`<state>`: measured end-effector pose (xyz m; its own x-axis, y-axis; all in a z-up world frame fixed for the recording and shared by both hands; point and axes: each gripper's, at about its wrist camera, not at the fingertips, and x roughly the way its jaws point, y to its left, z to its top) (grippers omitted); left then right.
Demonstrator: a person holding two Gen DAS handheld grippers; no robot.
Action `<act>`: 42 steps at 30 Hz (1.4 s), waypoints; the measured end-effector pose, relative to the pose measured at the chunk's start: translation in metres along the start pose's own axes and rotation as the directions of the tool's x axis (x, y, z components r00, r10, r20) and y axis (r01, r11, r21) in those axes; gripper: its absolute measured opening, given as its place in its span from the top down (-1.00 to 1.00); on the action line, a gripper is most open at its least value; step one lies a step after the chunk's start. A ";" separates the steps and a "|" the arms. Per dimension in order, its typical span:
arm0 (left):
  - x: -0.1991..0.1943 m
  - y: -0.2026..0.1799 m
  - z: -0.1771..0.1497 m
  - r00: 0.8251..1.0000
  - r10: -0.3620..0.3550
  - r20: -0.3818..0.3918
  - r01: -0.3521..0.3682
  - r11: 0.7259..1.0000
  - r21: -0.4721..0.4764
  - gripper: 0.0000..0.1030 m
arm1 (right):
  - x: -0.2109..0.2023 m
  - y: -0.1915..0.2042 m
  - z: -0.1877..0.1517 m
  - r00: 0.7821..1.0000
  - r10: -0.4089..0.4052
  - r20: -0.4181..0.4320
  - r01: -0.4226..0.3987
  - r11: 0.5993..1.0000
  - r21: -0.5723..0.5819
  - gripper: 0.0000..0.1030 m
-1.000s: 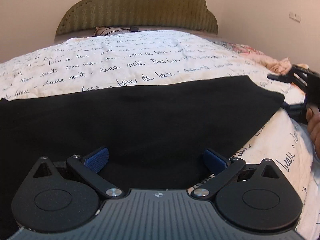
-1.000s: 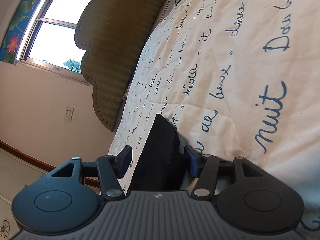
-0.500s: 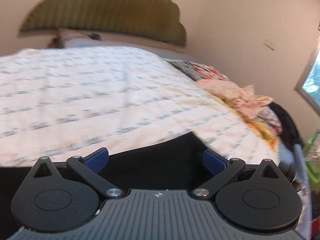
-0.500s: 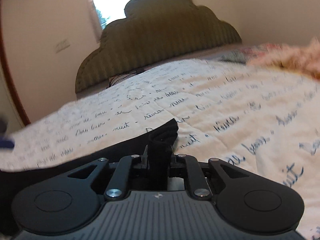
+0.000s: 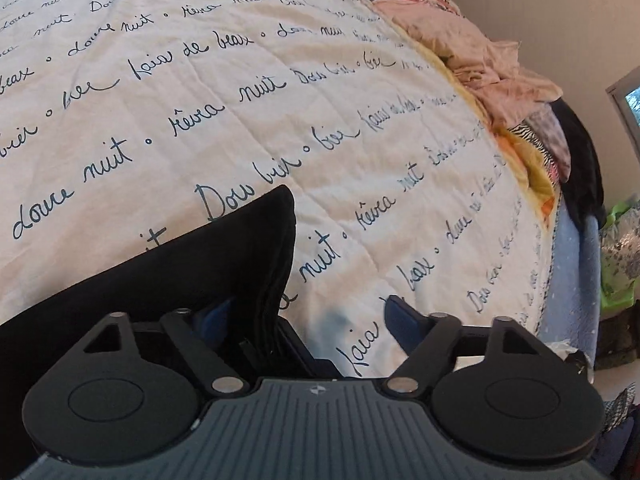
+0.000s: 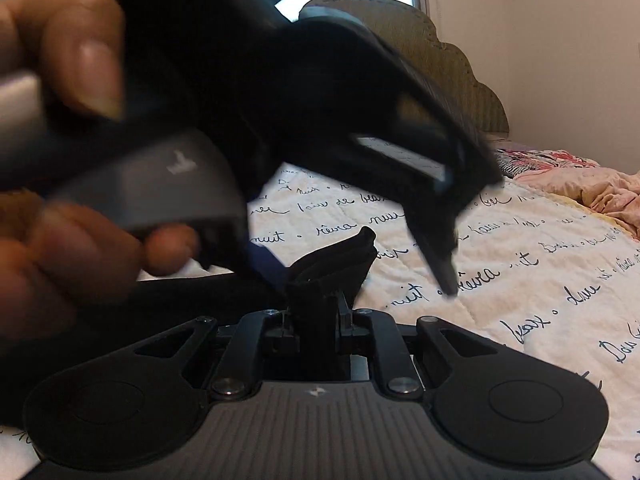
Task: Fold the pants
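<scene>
Since a sec ago I've swung my left gripper (image 5: pixel 308 312) over to the black folded fabric pants (image 5: pixel 168 276) corner on the script-print quilt (image 5: pixel 360 100), jaws closing round it w/o pressing yet, while my right gripper (image 6: pixel 314 320) stays clenched on the hem to lift both ends together.

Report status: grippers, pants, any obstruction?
Right gripper shut on black pants. Left gripper closing, pants corner between jaws, not pinched. Left hand blocks right view; quilt ahead bare.

bed with cream script-printed quilt (image 5: pixel 360 80), black pants (image 5: pixel 180 272) on it, heaped clothes (image 5: pixel 480 52) along far edge
</scene>
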<state>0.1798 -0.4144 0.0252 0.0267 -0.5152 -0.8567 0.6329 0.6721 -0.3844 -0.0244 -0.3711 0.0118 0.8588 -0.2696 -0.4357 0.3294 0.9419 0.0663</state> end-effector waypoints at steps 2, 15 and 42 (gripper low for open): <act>0.006 0.002 0.001 0.999 0.032 0.012 -0.032 0.999 -0.009 -0.13 | 0.000 -0.001 0.000 1.000 0.007 -0.003 -0.007 1.000 0.008 0.74; -0.030 0.069 -0.017 0.994 -0.012 0.112 0.037 0.974 -0.224 0.89 | -0.042 -0.084 -0.020 0.952 0.065 0.300 -0.207 0.857 0.472 -0.71; -0.160 0.259 -0.242 0.821 0.050 0.568 0.234 0.879 -0.416 0.80 | -0.011 -0.078 -0.016 0.996 -0.008 0.090 -0.038 0.870 0.492 -0.72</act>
<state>0.1526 -0.0296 -0.0205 0.4931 -0.6918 -0.5275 0.2406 0.6911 -0.6815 -0.0657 -0.4383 -0.0030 0.8880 -0.2941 -0.3534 0.4473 0.7306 0.5159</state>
